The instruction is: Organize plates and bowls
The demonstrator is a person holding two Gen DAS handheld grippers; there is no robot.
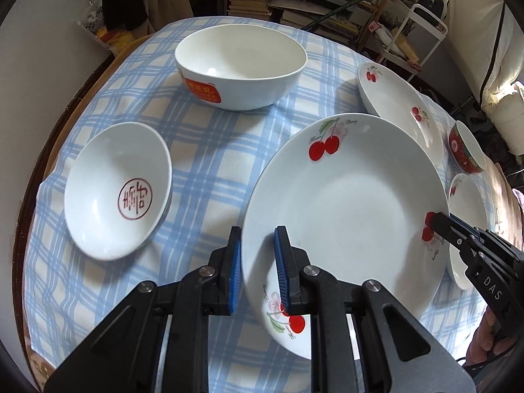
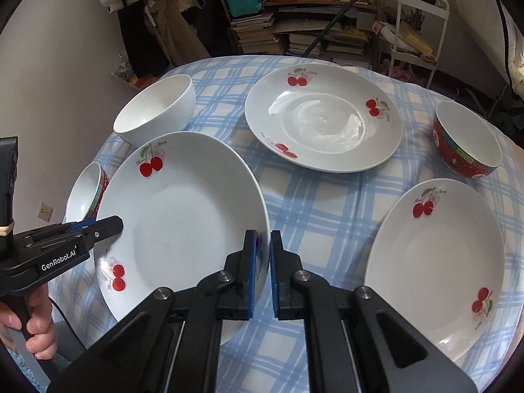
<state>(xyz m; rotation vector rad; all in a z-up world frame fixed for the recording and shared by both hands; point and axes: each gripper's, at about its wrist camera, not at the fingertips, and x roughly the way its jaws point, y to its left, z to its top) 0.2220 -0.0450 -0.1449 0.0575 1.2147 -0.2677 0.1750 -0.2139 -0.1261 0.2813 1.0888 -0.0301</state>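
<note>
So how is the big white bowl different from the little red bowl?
The big white bowl is wider and plain white outside, with only an orange-red label on its side. The little red bowl is smaller and red outside, with a patterned band under the rim. Both are white inside, empty, and upright on the blue checked cloth.

The small white bowl with a red patterned outer band sits mostly behind the raised white cherry-print plate, only its left part showing in the right wrist view. From the left wrist camera, the nearest white cherry plate on the right is half covered by the black right gripper. The grey script beside the cherries is too small to read, and the red label on the large white bowl is blurred.
</note>
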